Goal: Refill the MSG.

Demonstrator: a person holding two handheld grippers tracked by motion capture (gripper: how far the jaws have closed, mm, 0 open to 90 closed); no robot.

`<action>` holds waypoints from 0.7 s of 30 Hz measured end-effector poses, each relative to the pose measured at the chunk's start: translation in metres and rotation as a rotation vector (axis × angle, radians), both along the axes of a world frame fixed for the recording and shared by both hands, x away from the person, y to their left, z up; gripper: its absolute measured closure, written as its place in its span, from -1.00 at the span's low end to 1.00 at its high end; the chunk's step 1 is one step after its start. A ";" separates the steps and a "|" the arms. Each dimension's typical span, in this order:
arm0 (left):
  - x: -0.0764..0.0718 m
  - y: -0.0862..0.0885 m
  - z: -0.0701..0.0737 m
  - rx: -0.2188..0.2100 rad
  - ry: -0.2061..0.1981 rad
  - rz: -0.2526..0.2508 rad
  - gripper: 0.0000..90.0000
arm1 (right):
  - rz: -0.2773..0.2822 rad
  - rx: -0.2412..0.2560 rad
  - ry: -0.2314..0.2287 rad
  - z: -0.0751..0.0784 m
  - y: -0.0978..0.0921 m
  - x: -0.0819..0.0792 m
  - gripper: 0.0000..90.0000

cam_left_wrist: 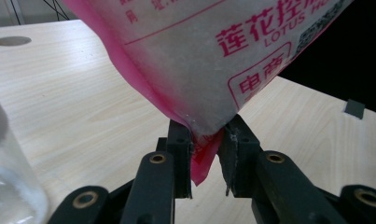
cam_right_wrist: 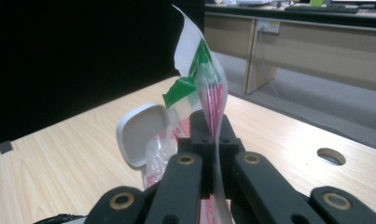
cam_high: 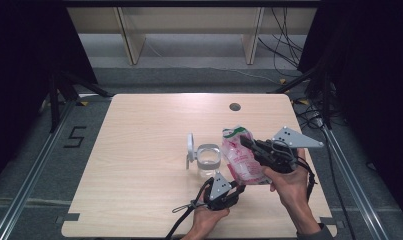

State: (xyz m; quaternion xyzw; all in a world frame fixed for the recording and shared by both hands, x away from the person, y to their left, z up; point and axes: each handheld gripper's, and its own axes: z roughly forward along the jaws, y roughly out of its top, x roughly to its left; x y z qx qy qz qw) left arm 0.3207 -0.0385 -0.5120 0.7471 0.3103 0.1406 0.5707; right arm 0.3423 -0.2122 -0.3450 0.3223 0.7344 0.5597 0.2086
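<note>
A pink-and-white printed plastic bag [cam_high: 240, 159] with a green top is held up over the table [cam_high: 149, 125], just right of a clear glass jar [cam_high: 208, 160] whose white hinged lid [cam_high: 190, 145] stands open. My right gripper [cam_high: 249, 144] is shut on the bag's upper edge; in the right gripper view the thin film [cam_right_wrist: 209, 88] rises from between the closed jaws. My left gripper [cam_high: 237, 188] pinches the bag's lower pink corner [cam_left_wrist: 202, 156] between its jaws. The jar's glass wall [cam_left_wrist: 10, 186] shows at the left of the left gripper view.
A round cable hole [cam_high: 234, 106] sits near the table's far edge. Beyond the table are wooden desk legs [cam_high: 131, 40] and floor cables [cam_high: 284, 45]. Black stands [cam_high: 56, 95] flank both sides. The table's left half is bare wood.
</note>
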 end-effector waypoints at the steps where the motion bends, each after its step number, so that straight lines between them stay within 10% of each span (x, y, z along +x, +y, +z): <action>1: 0.001 0.000 -0.001 -0.007 0.006 -0.006 0.65 | 0.003 -0.013 -0.012 0.000 0.001 0.003 1.00; 21: 0.005 -0.004 -0.006 -0.041 0.036 0.020 0.66 | 0.023 -0.037 0.021 -0.006 0.023 0.020 1.00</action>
